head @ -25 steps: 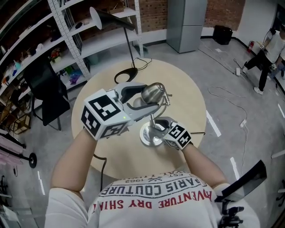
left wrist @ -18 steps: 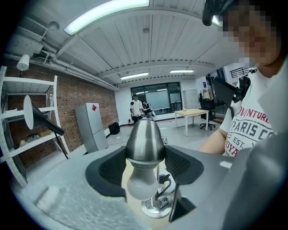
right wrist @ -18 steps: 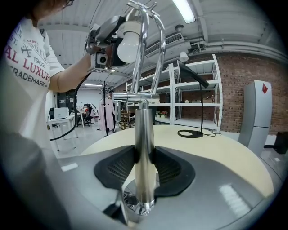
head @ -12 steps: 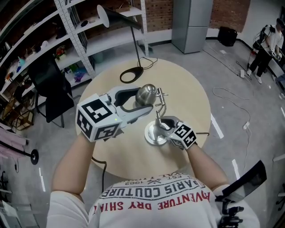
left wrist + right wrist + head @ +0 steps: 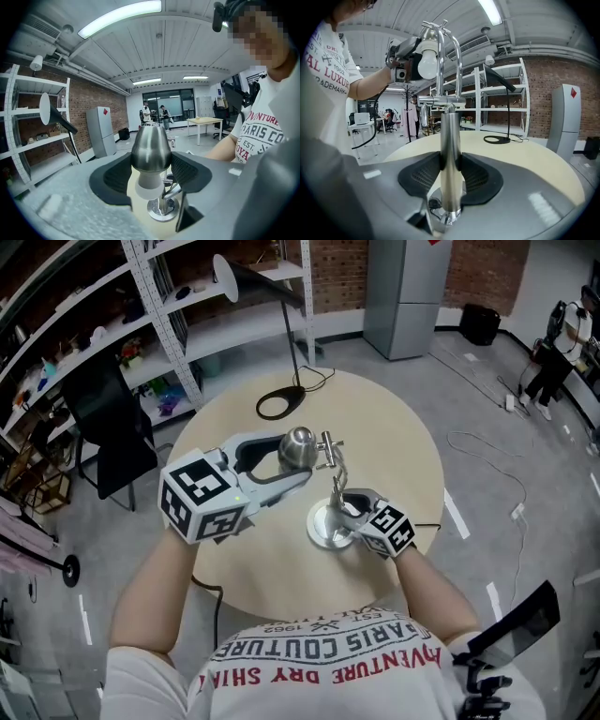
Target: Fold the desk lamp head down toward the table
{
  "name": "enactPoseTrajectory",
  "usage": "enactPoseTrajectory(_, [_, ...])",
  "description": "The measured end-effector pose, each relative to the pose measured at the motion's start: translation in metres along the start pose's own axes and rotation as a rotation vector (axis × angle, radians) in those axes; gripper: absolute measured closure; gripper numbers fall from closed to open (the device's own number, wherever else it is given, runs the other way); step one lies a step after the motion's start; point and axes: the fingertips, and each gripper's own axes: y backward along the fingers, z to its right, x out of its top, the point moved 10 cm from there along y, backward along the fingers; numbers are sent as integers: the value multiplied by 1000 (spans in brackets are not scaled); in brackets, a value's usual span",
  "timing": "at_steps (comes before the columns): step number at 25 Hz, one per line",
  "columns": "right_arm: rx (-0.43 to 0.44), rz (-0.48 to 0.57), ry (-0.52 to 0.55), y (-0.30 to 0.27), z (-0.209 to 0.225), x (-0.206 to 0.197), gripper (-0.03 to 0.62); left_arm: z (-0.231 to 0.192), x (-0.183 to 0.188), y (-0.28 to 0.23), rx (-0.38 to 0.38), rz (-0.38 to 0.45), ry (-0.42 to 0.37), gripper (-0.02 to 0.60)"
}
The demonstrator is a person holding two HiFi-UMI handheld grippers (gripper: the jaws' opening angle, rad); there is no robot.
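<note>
Nearest the person, the right gripper (image 5: 340, 506) is clamping the lamp's upright stem (image 5: 450, 140) between narrow-set jaws just above the round base (image 5: 322, 527), bracing it on the table (image 5: 403, 456). Just beyond and to the left, the left gripper (image 5: 295, 458) is gripping the metal lamp head (image 5: 150, 145), its widely spread pads pressing both sides. The head is sitting high above the tabletop, so the fold is looking barely begun, with most of the lowering left.

The lamp head (image 5: 150, 146) is satin metal (post (image 5: 449, 159) glossier).
</note>
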Motion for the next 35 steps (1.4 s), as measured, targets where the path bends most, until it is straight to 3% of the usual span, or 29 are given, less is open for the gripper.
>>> enactPoseTrajectory(10, [-12, 1, -11, 10, 3, -3, 454, 0, -19, 11, 13, 25, 41, 330])
enactPoseTrajectory(35, [-30, 15, -37, 14, 5, -1, 453, -7, -88, 39, 68, -12, 165, 337])
